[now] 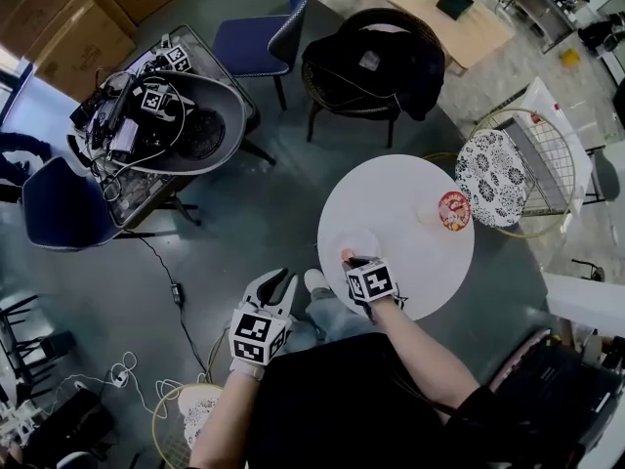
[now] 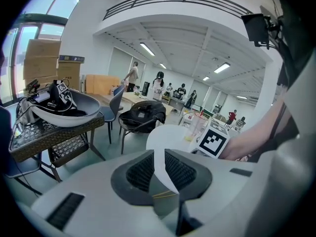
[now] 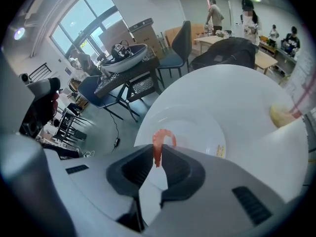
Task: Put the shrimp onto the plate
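Note:
An orange curled shrimp (image 3: 159,143) hangs pinched between the fingers of my right gripper (image 3: 159,156), just above the clear round plate (image 3: 197,135) on the white round table (image 3: 237,93). In the head view the shrimp (image 1: 347,255) shows at the tip of my right gripper (image 1: 350,261), over the plate (image 1: 359,241) near the table's left edge. My left gripper (image 1: 276,280) hangs off the table to the left, above the floor, jaws close together with nothing between them. In its own view the left gripper (image 2: 159,158) points toward the table (image 2: 165,135).
A cup with a red printed lid (image 1: 453,209) stands at the table's right side. A patterned-cushion wire chair (image 1: 491,164) is behind it, a black chair with a dark bag (image 1: 376,62) beyond. At the left, a wire stand holds a white bowl of gear (image 1: 186,115).

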`<state>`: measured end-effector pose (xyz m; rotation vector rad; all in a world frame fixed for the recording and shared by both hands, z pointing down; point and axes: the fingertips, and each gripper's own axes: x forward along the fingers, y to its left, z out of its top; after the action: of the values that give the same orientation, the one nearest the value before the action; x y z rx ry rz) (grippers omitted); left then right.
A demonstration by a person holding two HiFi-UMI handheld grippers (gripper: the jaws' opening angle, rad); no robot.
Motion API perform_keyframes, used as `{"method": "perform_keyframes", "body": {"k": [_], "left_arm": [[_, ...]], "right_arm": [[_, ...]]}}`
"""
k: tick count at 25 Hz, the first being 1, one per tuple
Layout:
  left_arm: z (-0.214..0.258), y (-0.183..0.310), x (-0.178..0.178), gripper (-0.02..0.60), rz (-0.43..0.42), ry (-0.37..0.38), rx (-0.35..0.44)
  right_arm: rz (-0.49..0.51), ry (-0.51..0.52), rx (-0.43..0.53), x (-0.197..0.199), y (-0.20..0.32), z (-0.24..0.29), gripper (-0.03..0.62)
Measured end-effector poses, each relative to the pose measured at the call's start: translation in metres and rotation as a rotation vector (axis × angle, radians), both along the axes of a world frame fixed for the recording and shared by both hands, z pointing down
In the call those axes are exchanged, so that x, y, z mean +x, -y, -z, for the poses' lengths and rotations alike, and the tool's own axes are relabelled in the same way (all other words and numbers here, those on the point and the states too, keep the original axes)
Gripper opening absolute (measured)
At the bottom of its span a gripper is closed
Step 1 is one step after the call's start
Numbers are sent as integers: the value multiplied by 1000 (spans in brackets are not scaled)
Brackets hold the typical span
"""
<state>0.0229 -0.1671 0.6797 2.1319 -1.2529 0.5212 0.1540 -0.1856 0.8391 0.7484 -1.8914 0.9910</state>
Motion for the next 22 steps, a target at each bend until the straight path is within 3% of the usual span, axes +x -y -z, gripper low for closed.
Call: {"method": "perform_keyframes", "body": {"k": [8, 22], "left_arm": [[0, -2, -12, 48, 33, 4, -1], [1, -9, -27, 48, 58, 9, 9]], "right_arm": [[-8, -40, -61, 1, -3, -13, 60], [-57, -29, -66, -1, -2, -16, 60]]}}
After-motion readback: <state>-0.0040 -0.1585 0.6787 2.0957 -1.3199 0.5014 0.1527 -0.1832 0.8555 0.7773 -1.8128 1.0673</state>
